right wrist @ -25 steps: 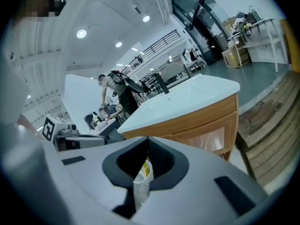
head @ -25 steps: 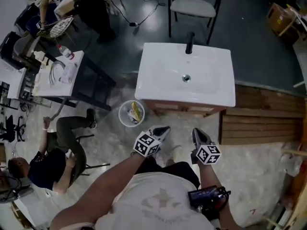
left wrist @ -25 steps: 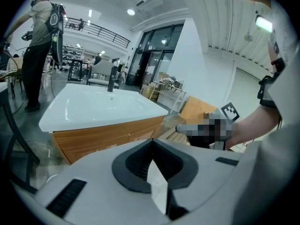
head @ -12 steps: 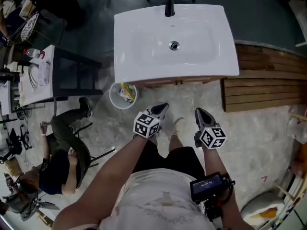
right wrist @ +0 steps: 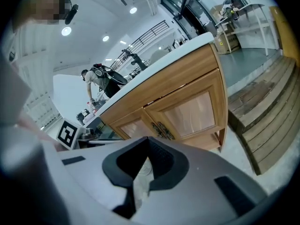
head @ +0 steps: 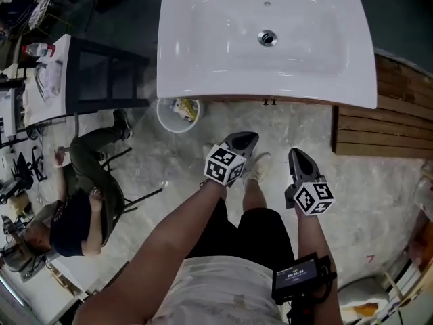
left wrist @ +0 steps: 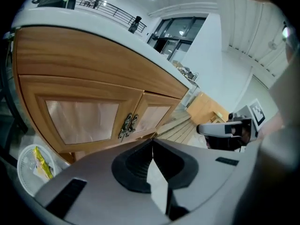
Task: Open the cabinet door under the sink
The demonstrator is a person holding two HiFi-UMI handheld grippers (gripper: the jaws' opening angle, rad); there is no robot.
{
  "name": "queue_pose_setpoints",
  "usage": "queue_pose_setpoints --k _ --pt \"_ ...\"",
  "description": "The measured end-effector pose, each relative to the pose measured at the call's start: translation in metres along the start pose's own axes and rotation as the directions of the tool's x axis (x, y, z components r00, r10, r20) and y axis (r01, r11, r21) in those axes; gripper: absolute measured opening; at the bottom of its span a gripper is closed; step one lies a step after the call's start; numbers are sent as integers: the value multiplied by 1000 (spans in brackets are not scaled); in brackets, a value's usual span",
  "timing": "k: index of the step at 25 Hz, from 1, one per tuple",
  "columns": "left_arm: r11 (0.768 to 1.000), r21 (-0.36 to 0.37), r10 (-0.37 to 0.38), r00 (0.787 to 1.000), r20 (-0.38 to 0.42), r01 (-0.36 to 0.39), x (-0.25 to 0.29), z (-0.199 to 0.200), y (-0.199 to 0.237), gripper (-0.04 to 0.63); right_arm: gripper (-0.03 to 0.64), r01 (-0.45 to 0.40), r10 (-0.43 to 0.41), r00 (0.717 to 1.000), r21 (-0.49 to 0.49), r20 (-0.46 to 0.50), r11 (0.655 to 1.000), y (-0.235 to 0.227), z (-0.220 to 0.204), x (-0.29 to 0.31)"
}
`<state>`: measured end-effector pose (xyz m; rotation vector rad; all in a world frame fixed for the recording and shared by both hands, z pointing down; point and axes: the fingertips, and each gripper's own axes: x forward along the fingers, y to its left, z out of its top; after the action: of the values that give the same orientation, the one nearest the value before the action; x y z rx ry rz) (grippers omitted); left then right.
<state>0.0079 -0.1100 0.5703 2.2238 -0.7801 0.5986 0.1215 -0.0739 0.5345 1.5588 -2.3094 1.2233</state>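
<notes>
The white sink [head: 264, 39] tops a wooden cabinet whose front is hidden from above. In the left gripper view its two doors [left wrist: 82, 121] stand closed, with a pair of ornate metal handles [left wrist: 127, 124] where they meet. The right gripper view shows the same doors [right wrist: 192, 109] and handles [right wrist: 161, 129]. My left gripper [head: 247, 141] is shut and empty, short of the cabinet and aimed at the handles. Beside it, my right gripper [head: 298, 158] is also shut, holds nothing and does not touch the cabinet.
A white bucket [head: 178, 114] with yellow waste stands at the cabinet's left foot. Wooden slatted steps [head: 379, 127] lie to the right. A dark side table [head: 101, 73] and a seated person [head: 74, 202] are at the left. My shoe [head: 257, 168] is between the grippers.
Both grippers have sunk lower in front of the cabinet. The head view has closed in on the sink, which now fills the top of the frame. Both pairs of jaws stayed shut.
</notes>
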Motion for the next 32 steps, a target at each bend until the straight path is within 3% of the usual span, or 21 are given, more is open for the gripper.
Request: queue_pose_setpoints --k 9,15,18,25,27,32 --pt "986 -167 29 997 68 -17 46 -11 38 11 14 -11 11 1000 0 -29 1000 -19 -31 22" --pt "979 -204 -1 998 60 13 74 -14 55 12 14 -25 25 999 -5 -48 1000 -24 -43 31" --pt "972 -235 19 997 68 -3 84 -13 69 14 14 -25 25 998 1 -50 1000 -30 -47 33" --pt "949 -315 45 996 78 -19 105 -15 86 163 14 -11 12 997 4 -70 1000 -42 -57 28" --pt "938 -346 37 996 81 -7 110 -14 87 169 15 -4 4 997 8 -75 1000 -46 -59 26" --pt "883 -465 -8 992 123 65 121 -10 90 169 14 39 -36 996 37 -85 999 -58 -67 19"
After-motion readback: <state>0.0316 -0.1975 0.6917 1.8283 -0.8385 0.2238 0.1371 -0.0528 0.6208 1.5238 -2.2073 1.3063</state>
